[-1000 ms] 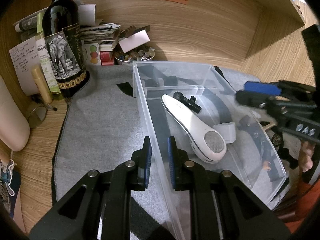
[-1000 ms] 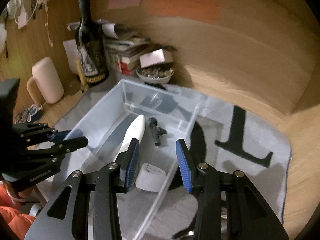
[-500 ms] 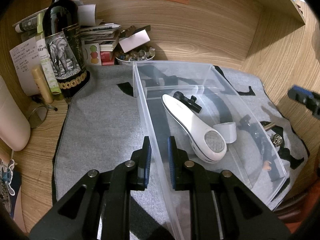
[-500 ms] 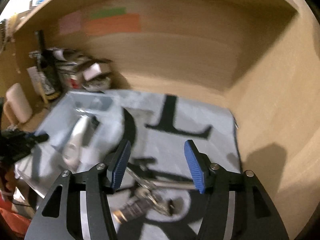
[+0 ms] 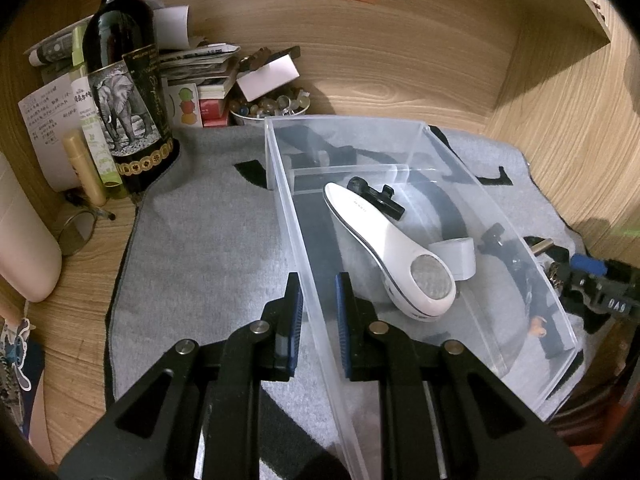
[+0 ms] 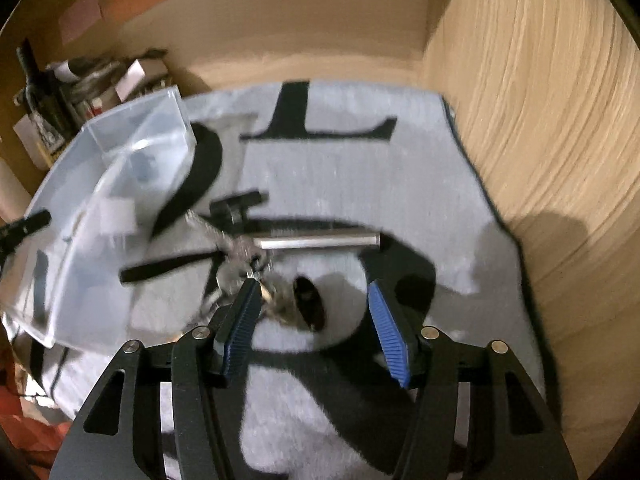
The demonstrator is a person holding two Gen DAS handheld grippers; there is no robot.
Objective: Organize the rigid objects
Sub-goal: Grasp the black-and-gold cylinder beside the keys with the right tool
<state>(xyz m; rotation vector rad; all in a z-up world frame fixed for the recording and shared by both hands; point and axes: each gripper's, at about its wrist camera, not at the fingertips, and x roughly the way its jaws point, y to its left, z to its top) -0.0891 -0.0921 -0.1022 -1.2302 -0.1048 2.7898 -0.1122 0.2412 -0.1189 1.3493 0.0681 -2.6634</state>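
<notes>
A clear plastic bin (image 5: 448, 152) lies on a grey mat (image 5: 208, 248). It holds a white handheld device (image 5: 384, 244), a small black part (image 5: 376, 196) and a white tape roll (image 5: 460, 256). My left gripper (image 5: 318, 316) is shut on the bin's left wall. My right gripper (image 6: 312, 320) is open, low over the mat to the right of the bin (image 6: 132, 140). Between its fingers lies a small dark cylindrical piece (image 6: 308, 304). Just beyond lie a metal rod (image 6: 316, 240), a key bunch (image 6: 240, 256) and a black part (image 6: 236, 204).
A wine bottle (image 5: 128, 92), papers, books and a bowl of small trinkets (image 5: 272, 104) stand at the back left. Wooden walls close the back and right side (image 6: 540, 160). A pale cylinder (image 5: 24, 248) stands at the far left.
My right gripper swung away from above the bin to the right, came down over the loose items on the mat and opened wider. The left gripper stayed put on the bin wall.
</notes>
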